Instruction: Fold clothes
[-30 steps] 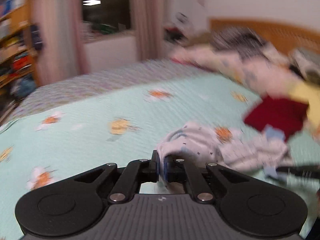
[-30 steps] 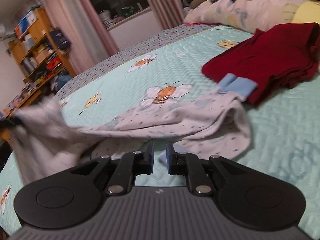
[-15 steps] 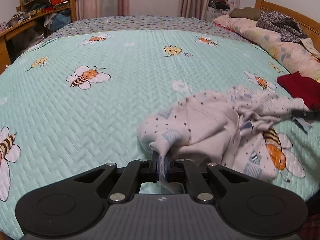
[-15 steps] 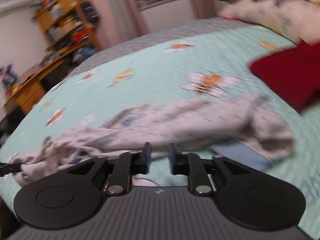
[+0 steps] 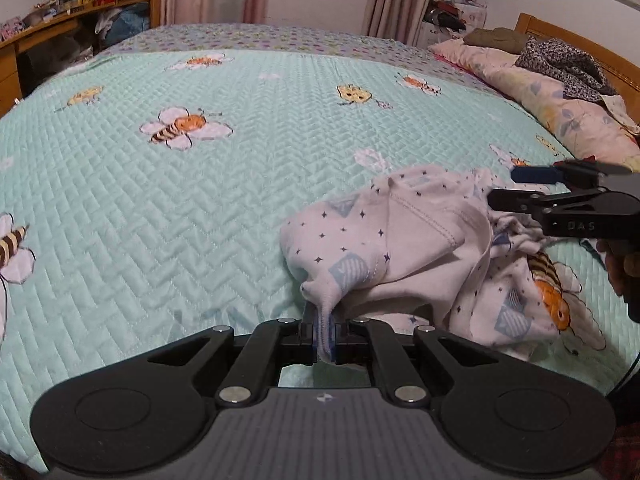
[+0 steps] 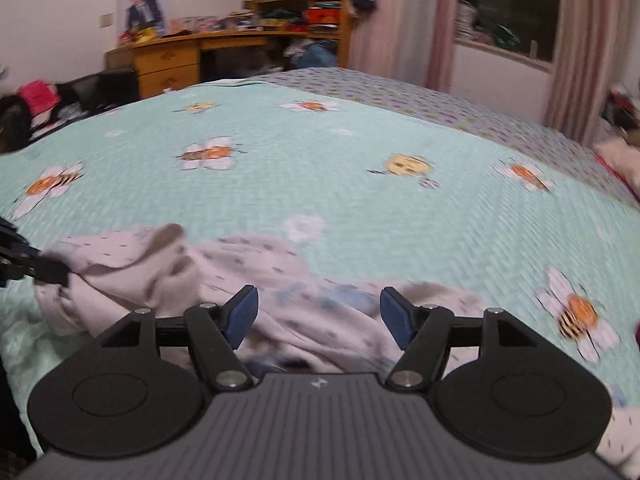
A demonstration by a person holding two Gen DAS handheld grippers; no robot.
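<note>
A small white garment (image 5: 404, 240) with dark stars and pale blue patches lies crumpled on the mint bee-print bedspread (image 5: 180, 208). My left gripper (image 5: 323, 334) is shut on a pinched corner of it, low at the near edge. The right gripper (image 5: 516, 188) enters from the right, over the garment's far side, one blue pad showing. In the right wrist view the right gripper (image 6: 318, 316) hovers just above the garment (image 6: 280, 280); its jaws are opening, and cloth lies below the gap untouched by the pads. The left gripper's fingers (image 6: 36, 268) hold the cloth at the left edge.
Pillows and piled clothes (image 5: 560, 80) line the wooden headboard at the right. A desk and shelves (image 6: 240, 40) stand beyond the bed's far side, with curtains (image 6: 440, 28) by a window. A hand (image 5: 624, 268) grips the right tool. Bare bedspread stretches left of the garment.
The right gripper let go of the garment, its jaws spreading wide, and swung round over the cloth. The left gripper kept its grip and sank toward the bed, and the garment slumped into a heap.
</note>
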